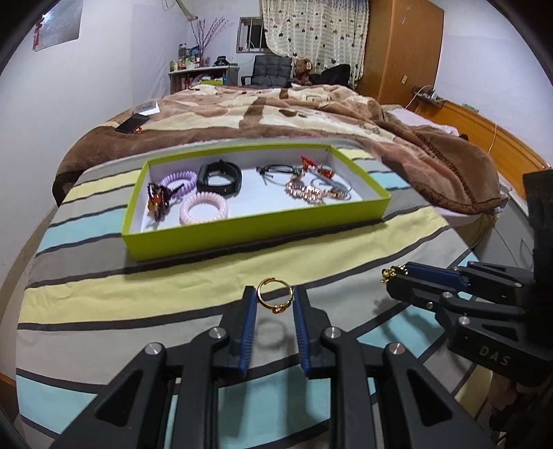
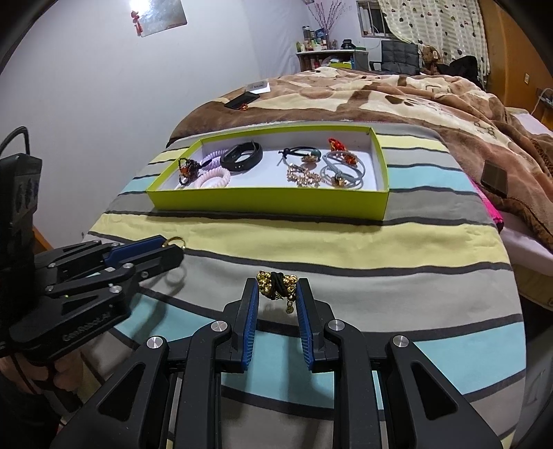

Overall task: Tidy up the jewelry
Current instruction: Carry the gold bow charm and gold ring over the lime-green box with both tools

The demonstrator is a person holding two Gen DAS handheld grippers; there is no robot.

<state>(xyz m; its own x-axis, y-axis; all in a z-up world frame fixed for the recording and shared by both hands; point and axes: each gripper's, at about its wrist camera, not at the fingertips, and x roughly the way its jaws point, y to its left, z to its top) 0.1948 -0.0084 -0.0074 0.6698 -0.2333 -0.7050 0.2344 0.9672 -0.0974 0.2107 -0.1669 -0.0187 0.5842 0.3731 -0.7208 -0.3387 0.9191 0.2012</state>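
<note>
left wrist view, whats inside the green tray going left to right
Inside the green tray: dark beaded piece with orange stones → pale pink coil hair tie → black fitness band → rose gold chain bracelet. The purple coil tie and the tangle at the right end overlap too much to place.

I'm in a home bedroom. My work lies on a bed with a striped sheet (image 1: 207, 276), and a brown plush blanket (image 1: 276, 103) is heaped across its far half. Beyond it I see a heart-print curtain (image 1: 311, 27) over the window, a wooden wardrobe (image 1: 404, 45) on the far right, a teddy bear (image 1: 304, 70), and a cluttered shelf of bottles (image 1: 188, 62).
</note>
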